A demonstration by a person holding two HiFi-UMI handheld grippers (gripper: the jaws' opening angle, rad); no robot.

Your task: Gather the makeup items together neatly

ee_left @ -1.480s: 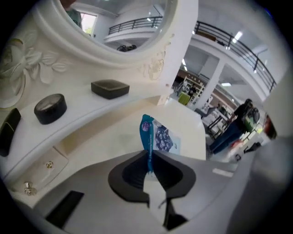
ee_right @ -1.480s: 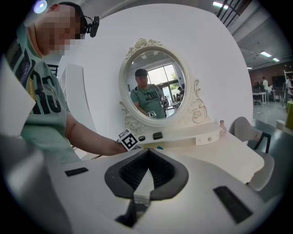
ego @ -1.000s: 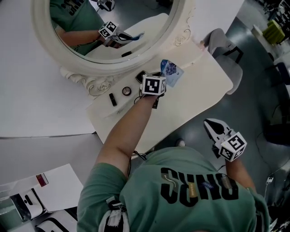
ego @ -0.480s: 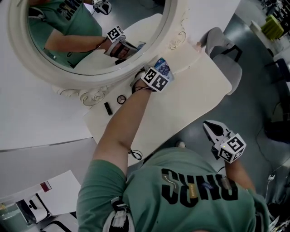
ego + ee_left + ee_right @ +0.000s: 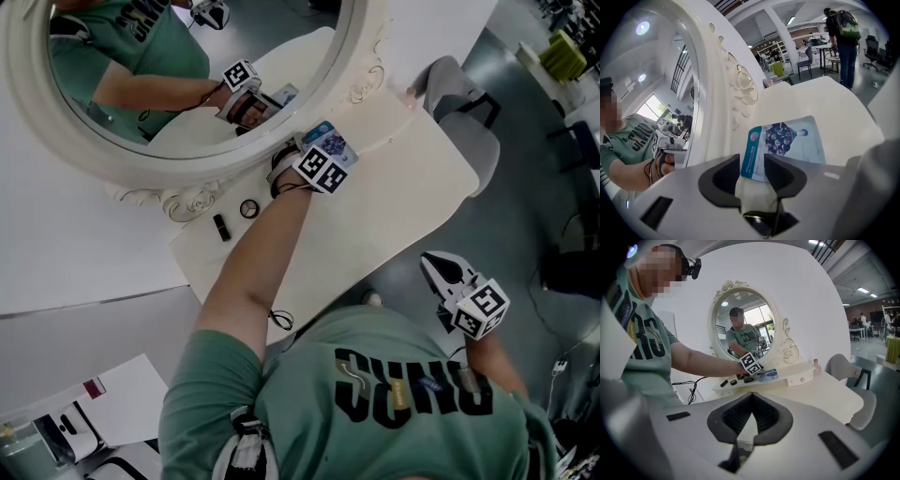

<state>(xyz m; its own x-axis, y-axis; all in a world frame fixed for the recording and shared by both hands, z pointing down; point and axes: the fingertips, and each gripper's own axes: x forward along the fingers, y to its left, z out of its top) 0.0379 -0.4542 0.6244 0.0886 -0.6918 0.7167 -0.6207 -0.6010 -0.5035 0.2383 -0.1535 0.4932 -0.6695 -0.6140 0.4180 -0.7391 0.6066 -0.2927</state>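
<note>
Head view: a flat blue sachet point(image 5: 330, 140) lies on the cream desk point(image 5: 403, 192) beside the white oval mirror frame point(image 5: 361, 56), loose between the just-opening jaws of my left gripper point(image 5: 753, 163). My right gripper point(image 5: 442, 272), jaws closed, hangs beyond the desk edge over the open grey floor point(image 5: 530, 220).

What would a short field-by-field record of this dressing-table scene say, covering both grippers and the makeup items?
Surface: cream table with oval mirror
Left gripper: jaws just been opening, blue sachet edge between them, unpinched
Right gripper: shut, empty, away from table
Other items: black tube, round compact, lying apart near mirror base
</note>
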